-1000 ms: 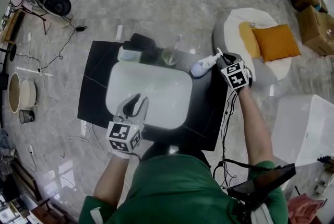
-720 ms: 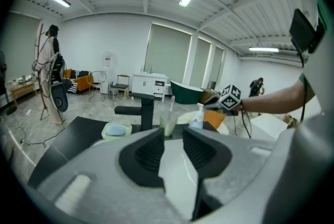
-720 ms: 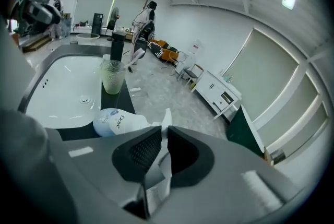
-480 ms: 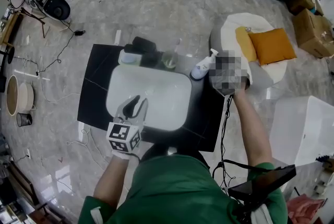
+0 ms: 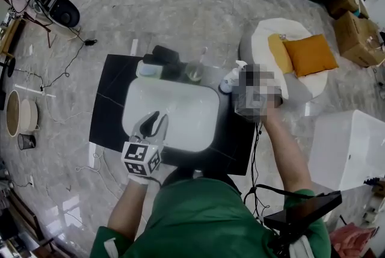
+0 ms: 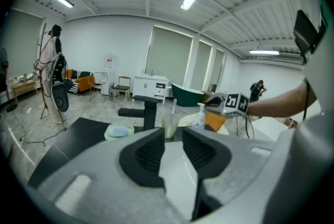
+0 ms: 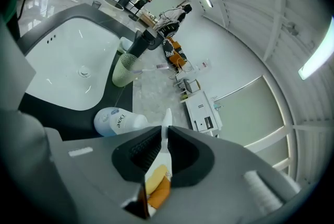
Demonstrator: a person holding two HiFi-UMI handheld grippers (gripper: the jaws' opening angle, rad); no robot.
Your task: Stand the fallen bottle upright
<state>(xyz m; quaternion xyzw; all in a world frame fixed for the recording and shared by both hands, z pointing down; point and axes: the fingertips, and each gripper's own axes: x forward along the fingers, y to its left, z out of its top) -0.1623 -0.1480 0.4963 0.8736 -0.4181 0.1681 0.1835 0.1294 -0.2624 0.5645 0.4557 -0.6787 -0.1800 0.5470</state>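
Observation:
A white pump bottle with a blue label sits on the black counter, right of the sink's back corner. In the left gripper view the bottle looks nearly upright. My right gripper is shut on the bottle's pump top, with the bottle body below the jaws. A mosaic patch hides this gripper in the head view. My left gripper hovers over the sink's near edge, open, with nothing between its fingers.
White sink basin fills the counter's middle. A black faucet, a soap dish and a cup with a toothbrush line the back edge. A white beanbag with an orange cushion sits on the floor to the right.
My right gripper has risen, rolled and shifted left with the bottle's pump in it. The bottle has tipped from lying slanted toward upright. The left gripper has stayed put.

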